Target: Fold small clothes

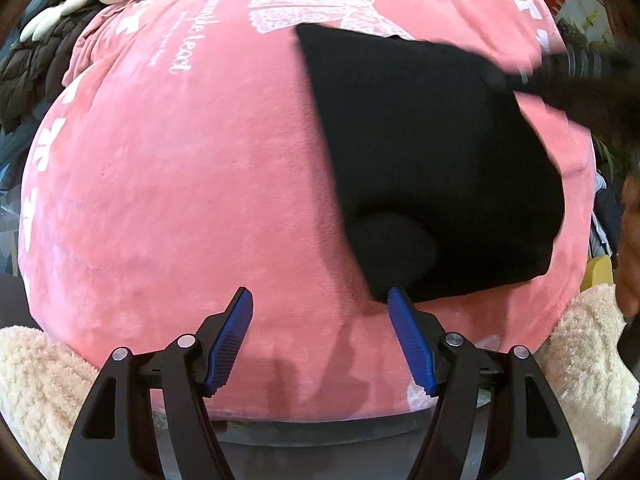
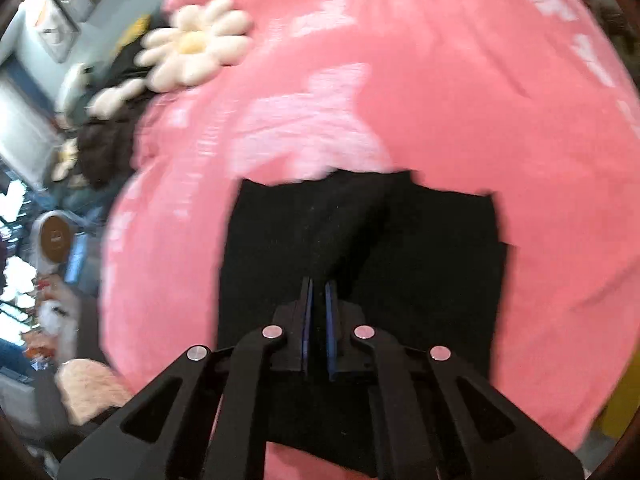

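A: How's the left gripper (image 1: 320, 300) sitting?

B: It's pointing steeply down, blue pads (image 1: 230, 340) spread wide, nothing pinched between them.

A: And the right gripper (image 2: 319, 286)?

B: It's angling down too, pads nearly together with just a thin gap. Can't tell if it's actually pinching anything.

A pink fleece blanket (image 1: 180, 200) covers the work surface; a black garment (image 1: 432, 152) lies on it.
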A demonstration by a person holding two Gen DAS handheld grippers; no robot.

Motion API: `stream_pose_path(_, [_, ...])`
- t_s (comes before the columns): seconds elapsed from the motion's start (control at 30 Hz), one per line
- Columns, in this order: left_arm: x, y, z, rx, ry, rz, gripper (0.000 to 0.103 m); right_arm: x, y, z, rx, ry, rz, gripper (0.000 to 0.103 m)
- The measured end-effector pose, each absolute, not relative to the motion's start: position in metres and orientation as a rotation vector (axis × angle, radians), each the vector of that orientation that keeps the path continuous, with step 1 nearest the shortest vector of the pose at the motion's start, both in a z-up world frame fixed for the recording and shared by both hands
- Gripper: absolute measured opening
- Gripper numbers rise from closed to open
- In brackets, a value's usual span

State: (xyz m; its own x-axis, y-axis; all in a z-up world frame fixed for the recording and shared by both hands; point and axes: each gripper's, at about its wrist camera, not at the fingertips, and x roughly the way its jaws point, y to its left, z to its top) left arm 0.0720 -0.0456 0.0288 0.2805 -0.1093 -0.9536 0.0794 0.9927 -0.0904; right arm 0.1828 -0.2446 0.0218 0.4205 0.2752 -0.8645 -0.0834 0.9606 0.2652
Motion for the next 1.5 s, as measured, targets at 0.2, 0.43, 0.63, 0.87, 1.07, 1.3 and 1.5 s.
stream_pose_path(0.2, [0.07, -0.044, 0.022, -0.032, 1.282, -0.146, 0.067, 0.16, -0.277, 0.002, 0.344, 1.138, 0.208, 0.065])
stream_pose_path(0.43, [0.066, -0.045, 0.023, -0.098, 1.289, -0.171, 0.071, 0.175, -0.259, -0.018, 0.315, 1.18, 0.233, 0.068])
stream_pose_path(0.63, [0.063, -0.041, 0.035, -0.119, 1.259, -0.168, 0.071, 0.164, -0.268, 0.036, 0.384, 1.06, 0.291, 0.009])
stream_pose_path(0.87, [0.078, -0.057, 0.033, -0.232, 1.259, -0.276, 0.072, 0.149, -0.321, -0.013, 0.394, 1.191, 0.129, 0.029])
stream_pose_path(1.07, [0.127, -0.063, 0.026, -0.352, 1.234, -0.301, 0.074, 0.157, -0.333, 0.006, 0.421, 1.093, 0.12, 0.084])
stream_pose_path(1.3, [0.172, -0.07, -0.01, -0.472, 1.276, -0.325, 0.075, 0.175, -0.336, -0.048, 0.609, 1.186, 0.192, 0.077])
stream_pose_path(1.5, [0.175, -0.067, 0.0, -0.528, 1.248, -0.419, 0.026, 0.172, -0.328, -0.017, 0.575, 1.137, 0.234, 0.023])
